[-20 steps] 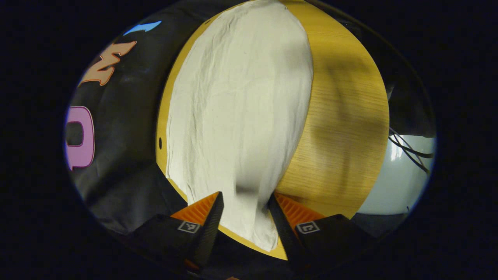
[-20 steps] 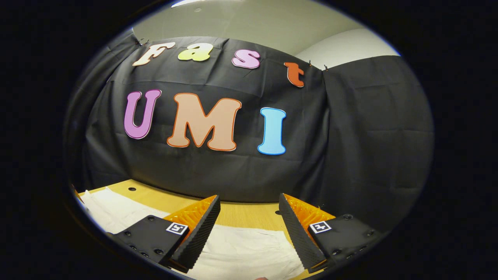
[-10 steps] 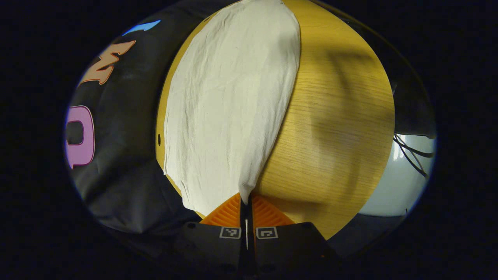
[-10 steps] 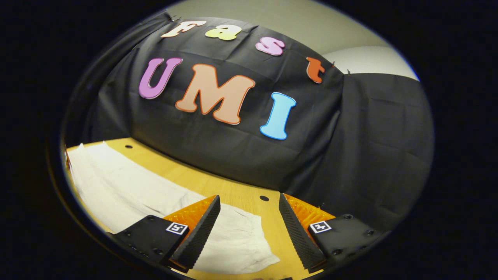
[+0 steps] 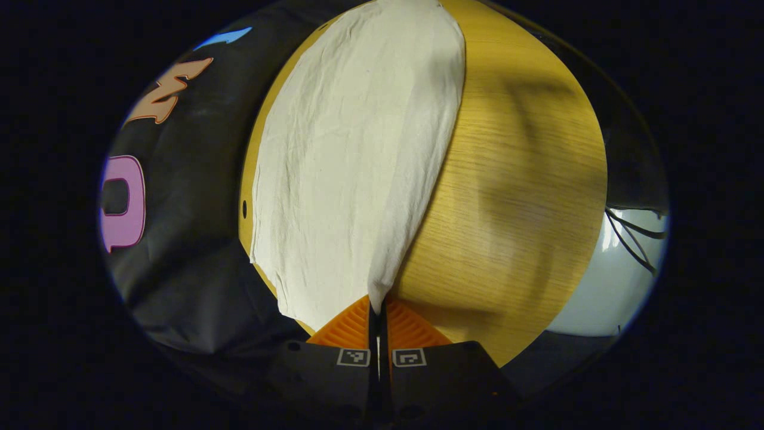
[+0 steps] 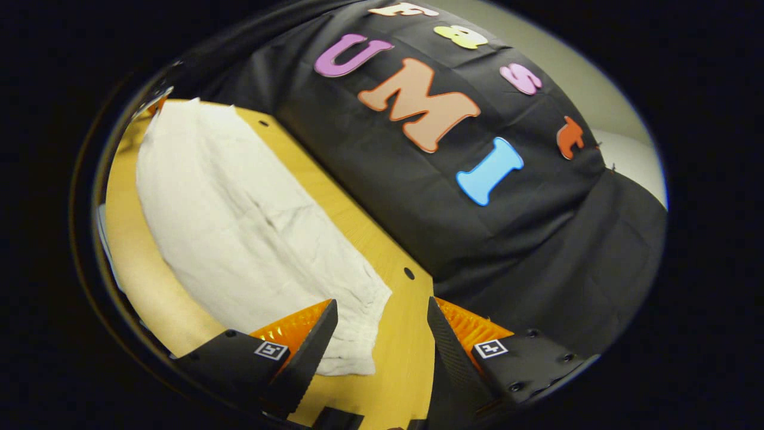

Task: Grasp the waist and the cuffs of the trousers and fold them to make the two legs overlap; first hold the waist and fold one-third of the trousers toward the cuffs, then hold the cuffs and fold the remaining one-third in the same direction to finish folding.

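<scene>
In the left gripper view the left gripper [image 5: 377, 313] is pinched tight on a corner of the trousers [image 5: 352, 155], both fingers pressing the cloth, which rises to them in a small peak; from there the pale fabric runs straight ahead of it, flat along the table [image 5: 513, 197], with bare wood off to its right. That hold looks chosen so the near edge can be lifted and carried across without the end slipping. In the right gripper view the right gripper [image 6: 382, 325] has its fingers spread wide with nothing between them; its left finger [image 6: 310, 346] hangs over the hem at the trousers' [image 6: 239, 227] near end, while its right finger sits over bare table [image 6: 406, 358] just beside the cloth. It seems placed to take the matching corner at this end, so both ends lift together. Judging by the single flat spread, the leg-over-leg fold is probably only starting; which end is the waist cannot be told.
</scene>
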Motion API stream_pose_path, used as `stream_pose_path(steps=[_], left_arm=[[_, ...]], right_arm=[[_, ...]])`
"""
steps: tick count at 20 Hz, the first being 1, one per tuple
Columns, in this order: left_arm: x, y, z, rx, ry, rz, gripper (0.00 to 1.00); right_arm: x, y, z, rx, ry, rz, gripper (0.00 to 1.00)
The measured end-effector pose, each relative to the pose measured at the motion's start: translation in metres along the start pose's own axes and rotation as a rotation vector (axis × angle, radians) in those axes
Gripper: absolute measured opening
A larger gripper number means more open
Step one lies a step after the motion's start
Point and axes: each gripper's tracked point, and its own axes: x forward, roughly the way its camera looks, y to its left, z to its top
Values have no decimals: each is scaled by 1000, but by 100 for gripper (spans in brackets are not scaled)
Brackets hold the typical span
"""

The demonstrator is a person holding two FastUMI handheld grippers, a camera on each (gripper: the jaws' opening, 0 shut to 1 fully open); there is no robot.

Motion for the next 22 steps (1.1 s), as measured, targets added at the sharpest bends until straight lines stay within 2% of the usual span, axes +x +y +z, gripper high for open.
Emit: stream_pose_path(steps=[4,9,15,16,17,21,22], left_arm=[[2,1,-2,3,2,11,0],[1,1,-1,4,6,18,0],[2,1,-2,15,19,19,0],[2,1,-3,18,24,19,0],[2,2,-2,19,26,18,0],[3,1,-3,7,37,19,0],[2,0,-4,1,41,20,0]], right_arm=[[-1,25,-35,-163,43,122,98],[-2,50,-73,-298,104,244,97],[1,77,-97,-460,129,356,99],[4,77,-98,-491,120,357,100],[8,78,-95,-504,113,361,95],[26,77,-95,-473,126,382,93],[30,79,-97,-467,138,394,90]])
